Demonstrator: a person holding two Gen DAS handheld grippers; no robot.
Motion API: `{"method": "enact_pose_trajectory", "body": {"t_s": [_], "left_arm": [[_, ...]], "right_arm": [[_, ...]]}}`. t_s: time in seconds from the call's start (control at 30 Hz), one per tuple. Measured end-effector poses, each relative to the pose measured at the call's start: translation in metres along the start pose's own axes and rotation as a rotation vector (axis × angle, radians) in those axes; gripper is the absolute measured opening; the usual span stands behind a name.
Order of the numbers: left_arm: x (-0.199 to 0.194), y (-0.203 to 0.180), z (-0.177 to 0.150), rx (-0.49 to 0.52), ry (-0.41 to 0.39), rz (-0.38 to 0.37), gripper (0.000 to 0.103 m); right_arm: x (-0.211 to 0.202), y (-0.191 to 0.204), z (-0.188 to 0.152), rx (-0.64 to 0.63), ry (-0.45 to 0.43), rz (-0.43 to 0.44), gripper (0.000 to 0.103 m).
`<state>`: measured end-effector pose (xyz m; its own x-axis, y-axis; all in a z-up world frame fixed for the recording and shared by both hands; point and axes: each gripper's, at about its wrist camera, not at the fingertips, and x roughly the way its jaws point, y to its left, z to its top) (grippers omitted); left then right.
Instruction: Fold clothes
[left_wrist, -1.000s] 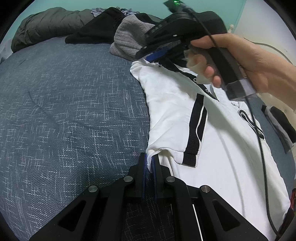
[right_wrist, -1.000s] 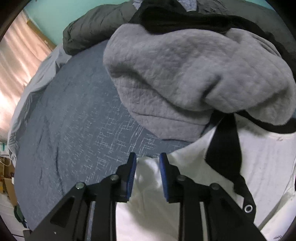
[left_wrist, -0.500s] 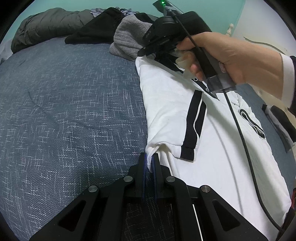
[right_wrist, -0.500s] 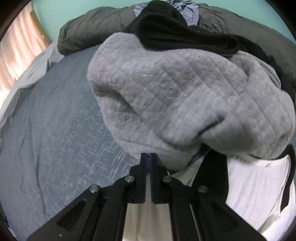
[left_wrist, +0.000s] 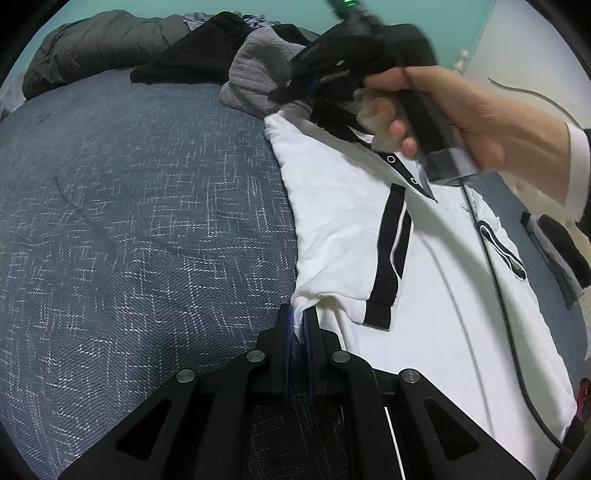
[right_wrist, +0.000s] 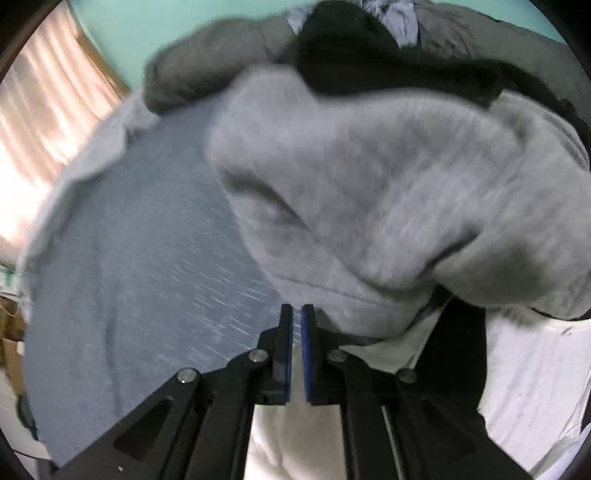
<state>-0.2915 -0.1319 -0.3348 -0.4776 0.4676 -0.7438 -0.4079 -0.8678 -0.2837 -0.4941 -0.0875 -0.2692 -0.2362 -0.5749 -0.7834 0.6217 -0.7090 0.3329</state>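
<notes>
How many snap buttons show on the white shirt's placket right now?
2. One snap sits near the collar, beside the hand; the other lies just below it on the white shirt. The hand may hide more.

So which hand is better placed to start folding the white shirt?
Left, probably. The left gripper is shut on the white shirt's edge by the sleeve; the right gripper, near the collar, has its jaws opening with no cloth visibly between them.
</notes>
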Motion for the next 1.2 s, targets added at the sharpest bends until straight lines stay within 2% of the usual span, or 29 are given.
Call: {"method": "enact_pose_trajectory", "body": {"t_s": [0.13,0.2,0.27,0.33,0.47,0.57,0.6,0.67,0.73,0.77,0.9,1.07,1.2], "left_arm": [[0.0,0.0,0.0,0.005,0.001,0.007,0.006],[0.003,-0.001,0.003,0.005,0.002,0.007,0.006],[0.004,-0.002,0.004,0.004,0.003,0.006,0.006],[0.004,-0.004,0.003,0.003,0.004,0.006,0.006],[-0.003,-0.003,0.001,-0.006,0.003,0.001,0.006],[-0.008,0.001,0.003,-0.038,-0.002,-0.019,0.007],[-0.011,0.0,0.004,-0.042,-0.002,-0.021,0.009],[-0.018,-0.001,0.004,-0.045,-0.004,-0.019,0.02],[-0.027,-0.002,0.003,-0.051,-0.012,-0.011,0.038],[-0.033,-0.002,0.001,-0.061,-0.017,-0.008,0.041],[-0.054,0.002,-0.007,-0.1,-0.025,0.01,0.042],[-0.072,0.003,-0.027,-0.129,-0.028,0.018,0.045],[-0.07,0.004,-0.032,-0.131,-0.012,-0.001,0.045]], "right_arm": [[-0.039,-0.011,-0.012,0.02,-0.027,0.009,0.014],[-0.046,-0.015,-0.015,0.001,-0.007,0.047,0.015],[-0.039,0.002,-0.025,-0.037,0.032,0.059,0.016],[-0.04,0.011,-0.046,-0.047,0.074,0.057,0.017],[-0.038,0.008,-0.083,0.036,0.109,0.02,0.023],[-0.05,-0.001,-0.107,0.122,0.075,0.042,0.023],[-0.053,-0.002,-0.113,0.152,0.053,0.073,0.023],[-0.058,-0.003,-0.123,0.198,0.024,0.125,0.023],[-0.061,-0.003,-0.129,0.225,0.018,0.158,0.023],[-0.057,0.0,-0.132,0.239,0.021,0.163,0.023],[-0.052,-0.001,-0.141,0.313,0.028,0.2,0.023],[-0.043,-0.003,-0.144,0.385,0.024,0.177,0.023],[-0.045,-0.008,-0.149,0.439,0.006,0.178,0.023]]}}
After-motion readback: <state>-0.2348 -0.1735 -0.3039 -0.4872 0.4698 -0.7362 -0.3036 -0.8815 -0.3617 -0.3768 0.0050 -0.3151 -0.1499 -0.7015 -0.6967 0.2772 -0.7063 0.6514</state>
